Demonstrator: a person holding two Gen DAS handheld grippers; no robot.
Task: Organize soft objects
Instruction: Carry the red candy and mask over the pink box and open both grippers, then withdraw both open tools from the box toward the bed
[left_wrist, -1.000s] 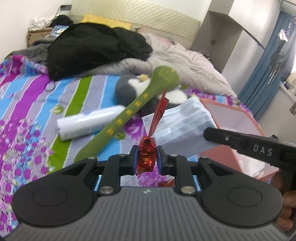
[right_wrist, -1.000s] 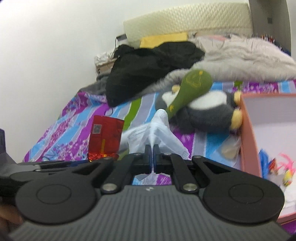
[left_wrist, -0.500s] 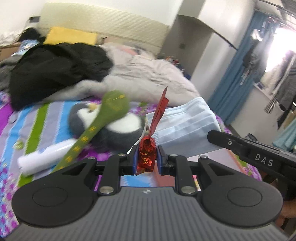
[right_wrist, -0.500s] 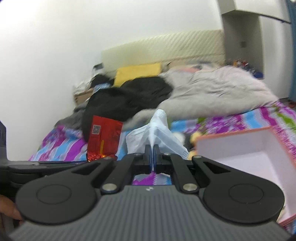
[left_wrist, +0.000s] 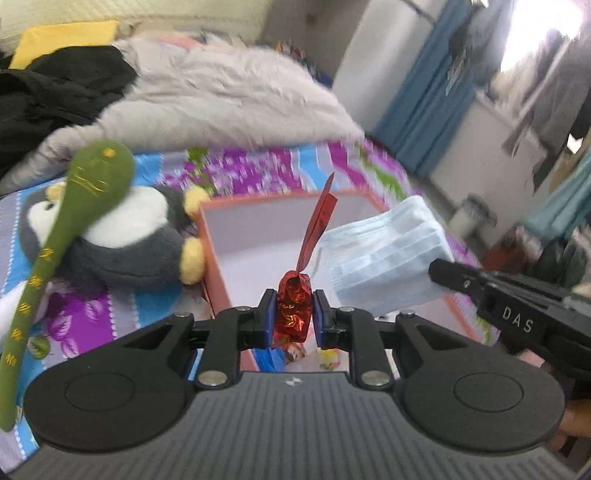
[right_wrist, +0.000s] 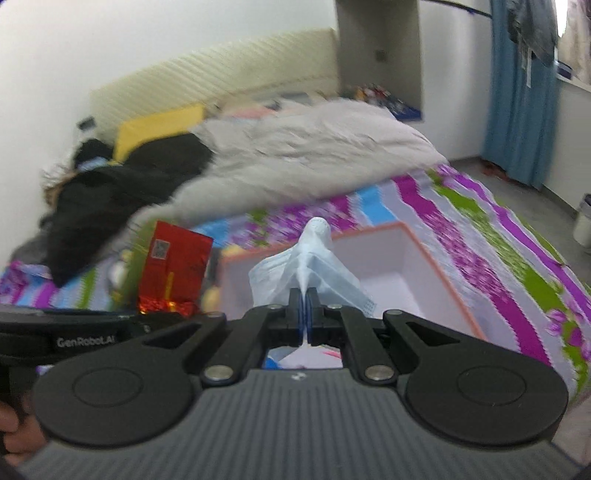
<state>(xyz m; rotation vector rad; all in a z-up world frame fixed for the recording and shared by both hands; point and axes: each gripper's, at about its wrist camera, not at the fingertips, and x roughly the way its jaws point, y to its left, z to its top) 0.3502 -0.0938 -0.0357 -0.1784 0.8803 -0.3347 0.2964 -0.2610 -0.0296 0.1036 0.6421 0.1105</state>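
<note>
Red foil packet (left_wrist: 293, 312) and pale blue face mask (right_wrist: 308, 264), both aloft above pink box (right_wrist: 436, 291)

Blue curtains (right_wrist: 524, 92) hang beside a white bin (right_wrist: 583, 225).

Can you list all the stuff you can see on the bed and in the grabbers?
red foil packet: 1, red, pinched in left gripper
face mask: 1, pale blue, pinched in right gripper
box: 1, pink rim, white inside, on bedspread
penguin plush: 1, grey and white, left of box
green plush stick: 1, green, across penguin
grey duvet: 1, behind
black clothes: 1 heap, far left
yellow pillow: 1, by headboard
left gripper: black, shut
right gripper: black, shut
</note>
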